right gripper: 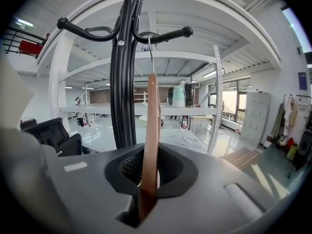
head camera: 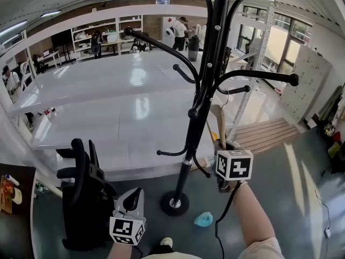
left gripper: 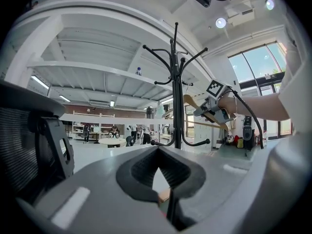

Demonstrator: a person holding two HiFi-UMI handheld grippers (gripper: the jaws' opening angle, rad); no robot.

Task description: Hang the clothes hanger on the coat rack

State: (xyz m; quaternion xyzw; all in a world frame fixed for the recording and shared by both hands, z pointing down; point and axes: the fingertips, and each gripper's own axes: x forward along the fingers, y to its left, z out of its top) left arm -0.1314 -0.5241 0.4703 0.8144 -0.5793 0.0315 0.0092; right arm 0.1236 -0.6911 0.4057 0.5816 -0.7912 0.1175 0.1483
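- The clothes hanger point(right gripper: 150, 130), wooden, is seen edge-on and upright between the right gripper point(right gripper: 148, 182) fingers. The fingers are closed almost fully, with the pads against the wood on both sides.
- The wire hook point(right gripper: 149, 52) runs straight up from the fingers to a ball-tipped arm point(right gripper: 165, 34) of the coat rack point(right gripper: 124, 82). Whether the hook rests on that arm cannot be told.
- The rack pole is seen just left of the right fingers and slightly beyond them. In the head view the hanger point(head camera: 220, 120) is held beside the pole point(head camera: 202, 107), above the right gripper point(head camera: 225, 146).
- The left gripper point(left gripper: 161, 179) fingers are brought together and nothing is held between them. The coat rack point(left gripper: 176, 96) is seen ahead of them and the hanger point(left gripper: 192, 101) up and to the right.
- In the head view the left gripper point(head camera: 135, 196) is held low, well apart from the hanger, left of the rack base point(head camera: 174, 203).
- A black office chair point(head camera: 83, 198) stands just left of the left fingers.
- A small blue object point(head camera: 204, 219) lies on the floor, right of the rack base.
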